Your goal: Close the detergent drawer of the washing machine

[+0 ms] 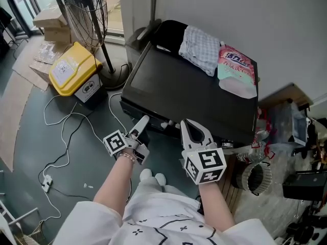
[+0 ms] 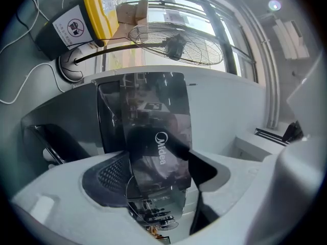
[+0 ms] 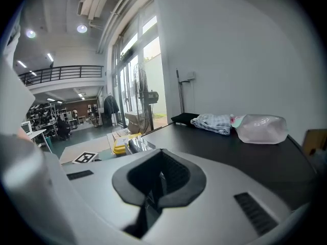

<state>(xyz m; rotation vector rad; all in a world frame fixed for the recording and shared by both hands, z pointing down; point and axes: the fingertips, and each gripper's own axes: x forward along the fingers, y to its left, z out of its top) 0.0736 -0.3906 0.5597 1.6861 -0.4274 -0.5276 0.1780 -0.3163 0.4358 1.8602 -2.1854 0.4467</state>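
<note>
Left tongs [image 1: 141, 122] grip the glossy drawer [image 2: 158, 137] at the washer [image 1: 189, 88] front. Your right tongs [image 1: 188, 126] are pressed together, empty, near.

Both bare forearms reach forward and down from white sleeves. The left gripper [image 1: 142, 124] angles up to the right, its jaws clamped on the two edges of the glossy detergent drawer front [image 2: 158, 137]. The right gripper [image 1: 186, 124] points straight ahead beside it, jaws pressed together, empty
</note>
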